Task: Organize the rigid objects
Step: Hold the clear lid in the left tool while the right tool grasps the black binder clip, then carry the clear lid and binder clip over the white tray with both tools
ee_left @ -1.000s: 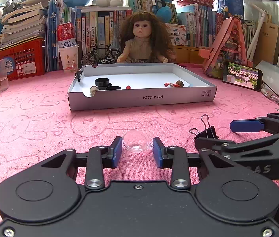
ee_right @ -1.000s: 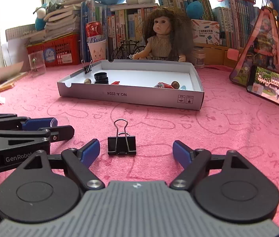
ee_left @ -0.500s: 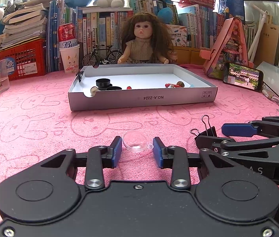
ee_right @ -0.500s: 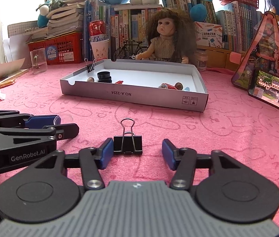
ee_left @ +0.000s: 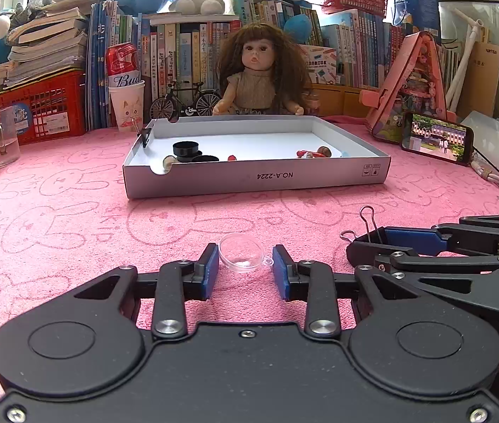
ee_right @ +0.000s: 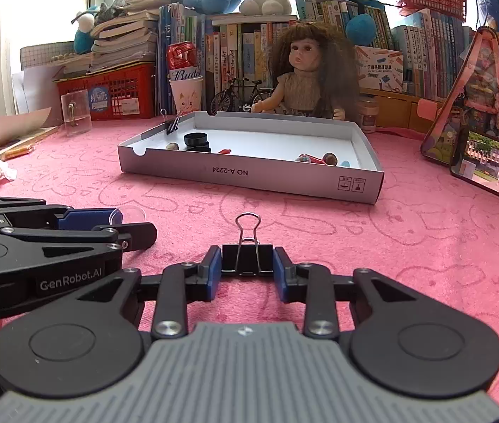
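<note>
- The right gripper (ee_right: 247,268) is sitting low on the pink table (ee_right: 425,239), its blue pads pressing both sides of a black binder clip (ee_right: 247,259); the clip's wire handle is pointing away toward the box.
- The left gripper (ee_left: 245,264) is resting on the table with its fingers apart around a clear plastic dome (ee_left: 240,252); the left pad is just touching the dome's rim and the right pad is standing just beside the small loop on its edge.
- In the right wrist view the left gripper's side is showing the words "GenRobot.AI" (ee_right: 70,275).
- The two grippers are lying side by side, close to each other.
- Farther back, a shallow white cardboard box (ee_left: 320,179) is lying open on the table, its front wall printed "NO.A-2224" upside down, with two small packing symbols near its right end.
- Inside the box, black round caps (ee_left: 186,148), a small brown ball (ee_left: 169,160) and a red piece (ee_left: 311,154) are lying; a second binder clip (ee_right: 172,125) is gripping its left wall.
- Behind the box a doll (ee_left: 261,74) is sitting, with a toy bicycle (ee_left: 186,102) to its left.
- A red can (ee_left: 122,60) reading "Bud" is standing in a paper cup (ee_left: 127,109) bearing a cat drawing.
- A phone (ee_left: 436,137) at the right is playing a video.
</note>
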`<state>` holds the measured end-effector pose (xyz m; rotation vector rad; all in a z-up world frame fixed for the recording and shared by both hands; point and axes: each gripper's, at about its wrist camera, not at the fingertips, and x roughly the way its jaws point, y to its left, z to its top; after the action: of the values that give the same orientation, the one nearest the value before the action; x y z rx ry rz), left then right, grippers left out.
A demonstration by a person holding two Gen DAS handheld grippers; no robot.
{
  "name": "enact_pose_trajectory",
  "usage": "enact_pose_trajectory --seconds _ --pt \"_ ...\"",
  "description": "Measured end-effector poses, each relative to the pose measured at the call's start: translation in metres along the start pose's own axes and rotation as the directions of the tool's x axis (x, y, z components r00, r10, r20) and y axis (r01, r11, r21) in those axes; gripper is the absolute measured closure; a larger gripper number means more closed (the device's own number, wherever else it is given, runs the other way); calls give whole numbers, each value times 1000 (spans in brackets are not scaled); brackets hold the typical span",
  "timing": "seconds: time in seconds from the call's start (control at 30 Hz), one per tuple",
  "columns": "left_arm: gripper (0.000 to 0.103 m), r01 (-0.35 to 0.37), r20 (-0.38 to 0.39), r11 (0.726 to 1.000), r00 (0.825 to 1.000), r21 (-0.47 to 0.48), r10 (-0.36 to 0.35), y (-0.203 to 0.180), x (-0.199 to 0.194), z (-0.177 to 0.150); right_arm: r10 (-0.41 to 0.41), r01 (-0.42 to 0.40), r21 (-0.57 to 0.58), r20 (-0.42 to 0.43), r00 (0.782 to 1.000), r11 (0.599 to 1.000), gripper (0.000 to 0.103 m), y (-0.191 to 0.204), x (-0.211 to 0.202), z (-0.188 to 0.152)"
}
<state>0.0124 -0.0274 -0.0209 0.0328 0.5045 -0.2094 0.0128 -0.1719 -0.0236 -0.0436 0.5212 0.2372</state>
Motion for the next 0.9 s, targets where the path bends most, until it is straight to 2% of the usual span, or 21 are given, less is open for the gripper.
enact_pose_trajectory --seconds 0.47,0.9 --pt "72 -13 85 999 996 40 10 -10 -9 9 -21 20 13 64 998 1000 67 1 -6 8" --pt "72 -18 129 999 992 45 12 -12 -10 18 -47 44 32 98 994 999 67 -1 -7 16"
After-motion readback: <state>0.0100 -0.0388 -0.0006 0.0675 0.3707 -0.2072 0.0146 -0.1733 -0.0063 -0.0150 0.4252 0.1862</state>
